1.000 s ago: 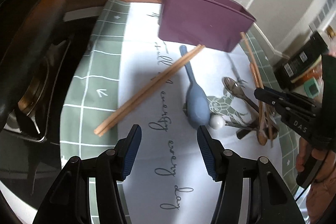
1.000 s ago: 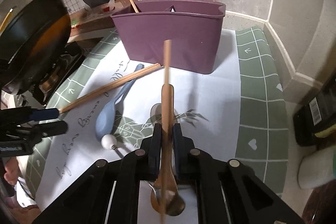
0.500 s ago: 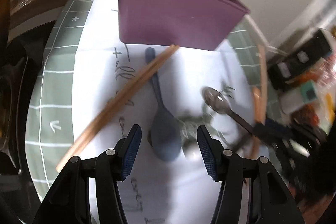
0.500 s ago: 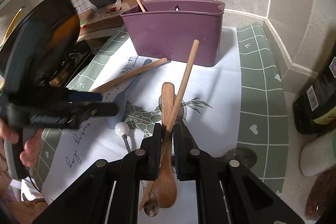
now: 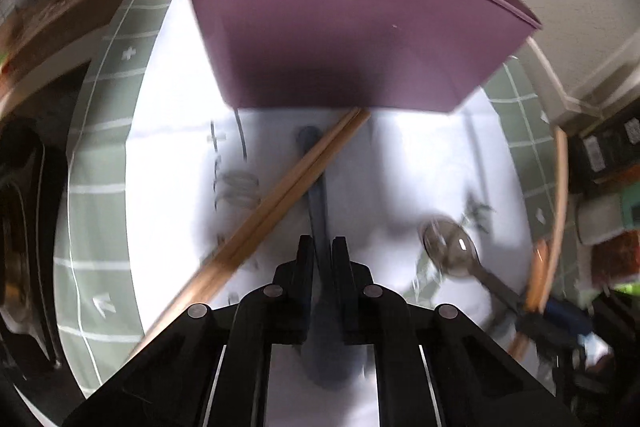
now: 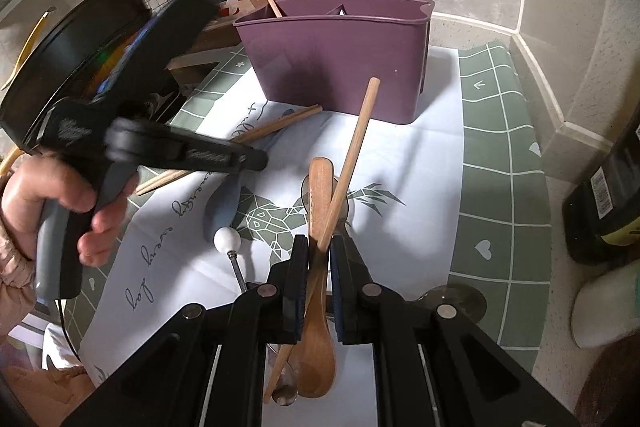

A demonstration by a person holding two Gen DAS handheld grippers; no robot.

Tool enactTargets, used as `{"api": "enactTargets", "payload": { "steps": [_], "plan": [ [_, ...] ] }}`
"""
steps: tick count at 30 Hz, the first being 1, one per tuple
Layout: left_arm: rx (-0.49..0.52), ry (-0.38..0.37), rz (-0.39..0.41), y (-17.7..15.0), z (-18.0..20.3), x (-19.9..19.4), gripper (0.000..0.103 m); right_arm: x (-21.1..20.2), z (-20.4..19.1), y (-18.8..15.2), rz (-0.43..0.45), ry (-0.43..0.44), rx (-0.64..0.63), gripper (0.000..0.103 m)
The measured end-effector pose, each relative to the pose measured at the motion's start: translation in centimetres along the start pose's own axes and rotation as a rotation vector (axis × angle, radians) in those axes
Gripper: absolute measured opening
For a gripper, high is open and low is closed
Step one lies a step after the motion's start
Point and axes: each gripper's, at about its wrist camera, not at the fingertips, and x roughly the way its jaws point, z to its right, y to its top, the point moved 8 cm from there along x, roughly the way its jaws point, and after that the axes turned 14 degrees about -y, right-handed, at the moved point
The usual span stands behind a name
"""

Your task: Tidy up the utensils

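— Looking along the left gripper: what do its fingers hold?

— They are closing on the slate-blue plastic spoon. Its thin handle runs between the two pads and away toward the far side, while its bowl lies under the gripper body, on the white paper sheet with script lettering. The picture is blurred, so how firmly the pads press I cannot tell for certain, but the handle fills the narrow gap.

— What crosses the spoon?

— A pair of light wooden chopsticks lies slanted over its handle, the far tips touching the foot of the purple plastic utensil caddy. The near ends run off to the left over the green grid-patterned mat.

— And the right gripper?

— Its fingers stand narrow, clamped on a brown wooden spoon and a single wooden chopstick together. The spoon's bowl hangs on the near side of the pads, its handle pointing far; the chopstick tilts up and to the right, its tip near the caddy's front wall.

— Anything else on the counter?

— A metal spoon rests on the paper to the right, and a white ball on a metal stem sits just beside the blue spoon's bowl. One more chopstick stands inside the caddy's far left compartment. A person's hand grips the left gripper's handle. A black frying pan sits at far left.
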Motion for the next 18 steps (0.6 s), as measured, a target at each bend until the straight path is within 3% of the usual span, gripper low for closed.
{"api": "enactTargets", "payload": {
  "steps": [11,18],
  "plan": [
    [0.019,-0.085,-0.068,-7.6,0.9,-2.6,0.009,1.8,0.2,0.6,-0.056,0.028,-0.006,0.014],
    [0.035,-0.086,-0.076,-8.7,2.5,-2.3,0.011,2.5,-2.1,1.7,-0.054,0.039,-0.09,0.014]
  ]
}}
